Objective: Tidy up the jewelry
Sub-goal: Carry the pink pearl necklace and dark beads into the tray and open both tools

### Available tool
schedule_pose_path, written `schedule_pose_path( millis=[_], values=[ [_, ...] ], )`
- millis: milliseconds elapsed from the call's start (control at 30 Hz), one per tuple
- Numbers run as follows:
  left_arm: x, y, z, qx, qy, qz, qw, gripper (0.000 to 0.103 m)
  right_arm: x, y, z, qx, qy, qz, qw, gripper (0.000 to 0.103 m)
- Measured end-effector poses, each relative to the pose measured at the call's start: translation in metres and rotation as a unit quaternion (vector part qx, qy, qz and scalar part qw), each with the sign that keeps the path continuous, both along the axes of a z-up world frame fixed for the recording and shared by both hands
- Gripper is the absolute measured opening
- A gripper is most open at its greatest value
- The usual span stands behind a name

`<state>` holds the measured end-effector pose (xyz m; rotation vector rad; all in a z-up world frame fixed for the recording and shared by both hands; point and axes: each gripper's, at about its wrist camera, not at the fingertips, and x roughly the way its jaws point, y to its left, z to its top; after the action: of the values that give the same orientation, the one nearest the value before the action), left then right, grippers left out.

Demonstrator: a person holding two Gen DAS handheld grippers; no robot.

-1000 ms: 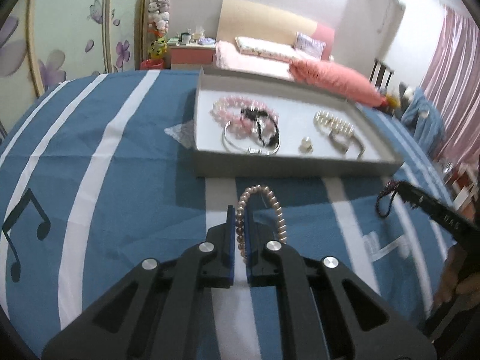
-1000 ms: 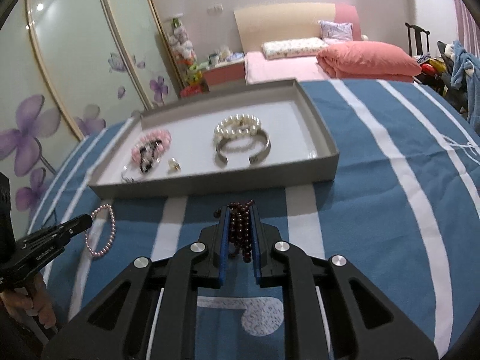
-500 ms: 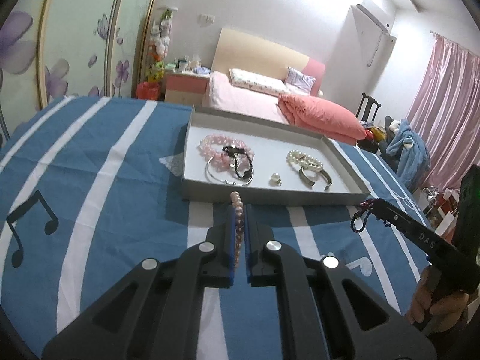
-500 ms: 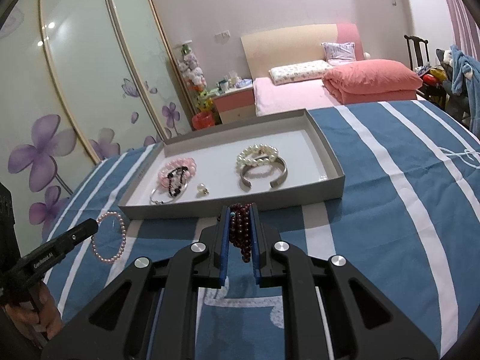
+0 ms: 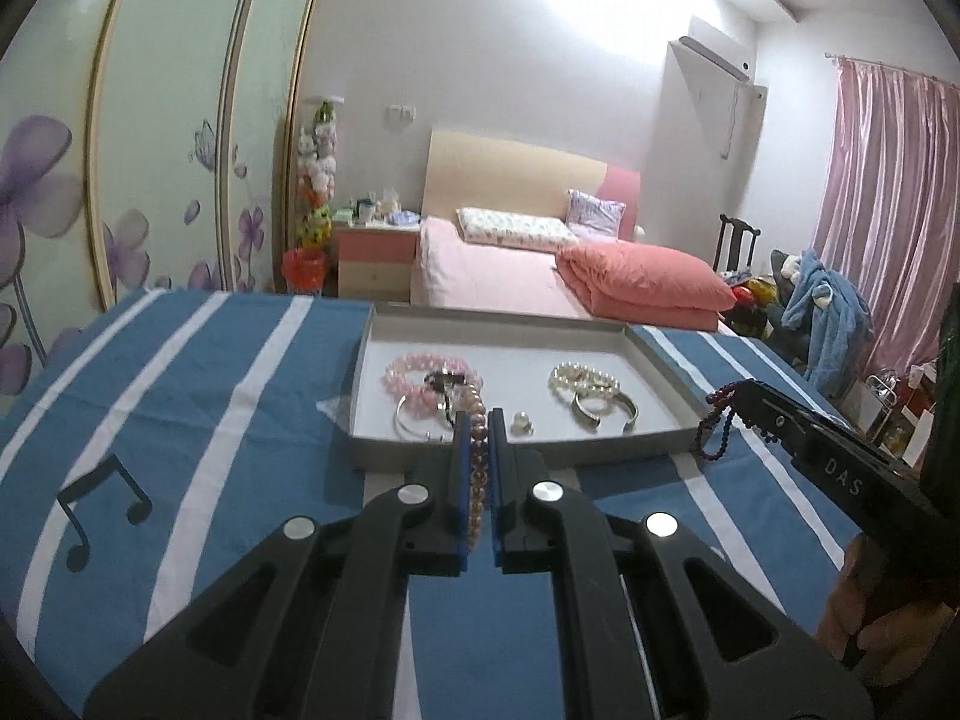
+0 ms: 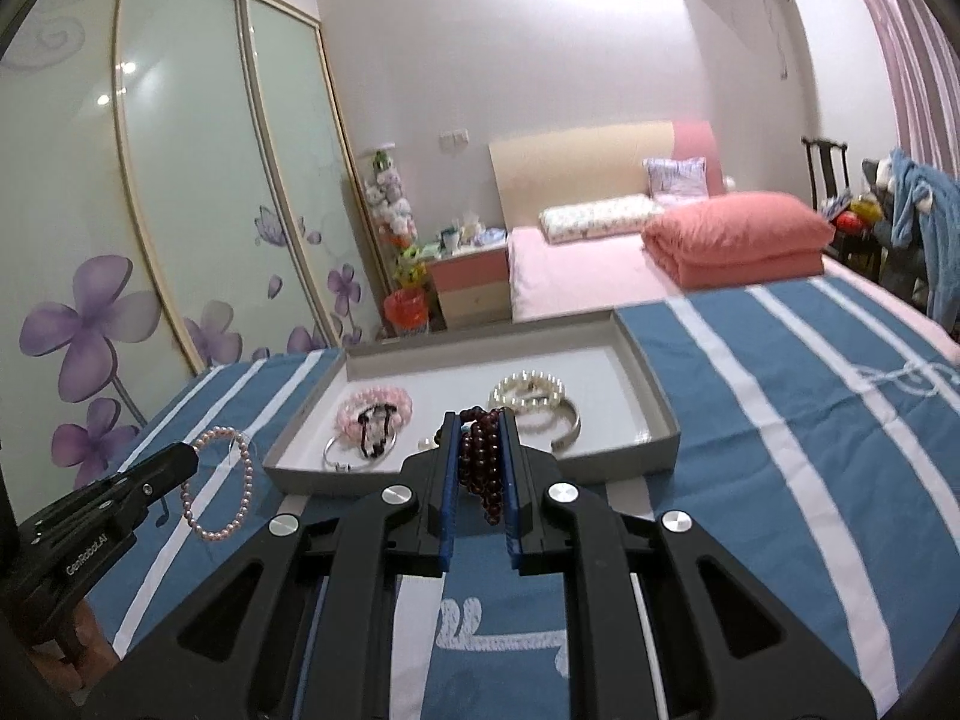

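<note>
Both grippers loaded, tray ahead.
Left gripper (image 5: 472,438) clamps pink pearl bracelet (image 5: 478,468); right gripper (image 6: 478,450) clamps dark bead strand (image 6: 483,468); tray (image 5: 516,453) lies frame-centre, just beyond both.

Blue cloth with white stripes (image 5: 198,396) covers the table, black music note (image 5: 99,510) printed on it. Behind: pink bed (image 5: 492,276) with a folded coral quilt (image 5: 642,282), frosted wardrobe doors with purple flowers (image 6: 150,198), pink curtains (image 5: 888,198).
</note>
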<state>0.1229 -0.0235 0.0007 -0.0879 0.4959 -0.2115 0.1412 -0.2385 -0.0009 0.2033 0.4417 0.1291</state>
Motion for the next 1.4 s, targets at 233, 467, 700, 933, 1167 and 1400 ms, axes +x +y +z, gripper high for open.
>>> schedule_pose_path(
  millis=[233,467,700,933,1167,1400],
  values=[
    [-0.007,-0.007,0.013,0.019,-0.037,0.015,0.9990,0.006,-0.008,0.007,0.009,-0.032,-0.047,-0.018,0.998,0.013],
    [-0.008,-0.015,0.022,0.035,-0.064,0.028,0.9970,0.006,-0.011,0.011,0.018,-0.054,-0.082,-0.036,0.995,0.013],
    [0.001,-0.016,0.027,0.039,-0.073,0.036,0.9959,0.006,-0.007,0.011,0.025,-0.060,-0.102,-0.045,0.992,0.013],
    [0.011,-0.015,0.029,0.042,-0.078,0.042,0.9952,0.006,0.002,0.006,0.027,-0.059,-0.109,-0.051,0.991,0.013],
    [0.023,-0.018,0.025,0.040,-0.070,0.038,0.9960,0.006,0.002,0.006,0.027,-0.059,-0.108,-0.051,0.991,0.013],
    [0.057,-0.019,0.021,0.033,-0.055,0.029,0.9975,0.006,0.035,0.003,0.028,-0.059,-0.094,-0.056,0.992,0.013]
  ],
)
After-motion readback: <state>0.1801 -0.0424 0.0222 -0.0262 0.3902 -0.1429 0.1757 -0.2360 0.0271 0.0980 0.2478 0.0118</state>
